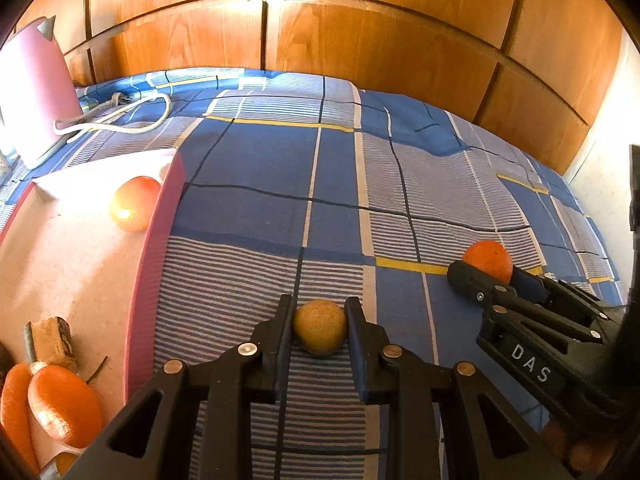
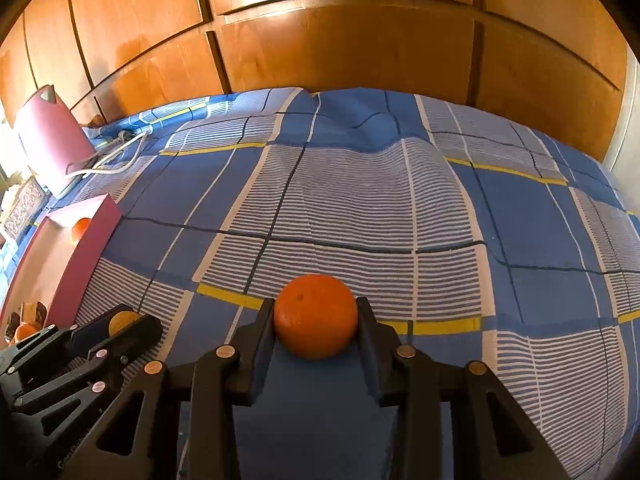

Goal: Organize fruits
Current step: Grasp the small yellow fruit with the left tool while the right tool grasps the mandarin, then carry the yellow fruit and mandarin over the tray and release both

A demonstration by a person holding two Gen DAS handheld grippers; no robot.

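My left gripper point(image 1: 320, 320) is shut on a small tan round fruit point(image 1: 320, 332), its fingers touching both sides just above the bedspread. My right gripper point(image 2: 316, 320) is shut on an orange point(image 2: 316, 322). In the left wrist view the right gripper point(image 1: 480, 268) shows at the right with the orange point(image 1: 488, 260). In the right wrist view the left gripper point(image 2: 128, 324) shows at lower left with the tan fruit point(image 2: 122, 320). A pink tray point(image 1: 152, 264) at the left holds an orange-red fruit point(image 1: 132, 208), carrots point(image 1: 64, 404) and a brown piece point(image 1: 54, 342).
A blue checked bedspread point(image 1: 360, 184) covers the surface. A pink kettle point(image 1: 36, 92) with a white cord point(image 1: 120, 116) stands at the far left. Wooden cabinet doors point(image 1: 360, 40) rise behind the bed. The tray point(image 2: 80, 256) also shows in the right wrist view.
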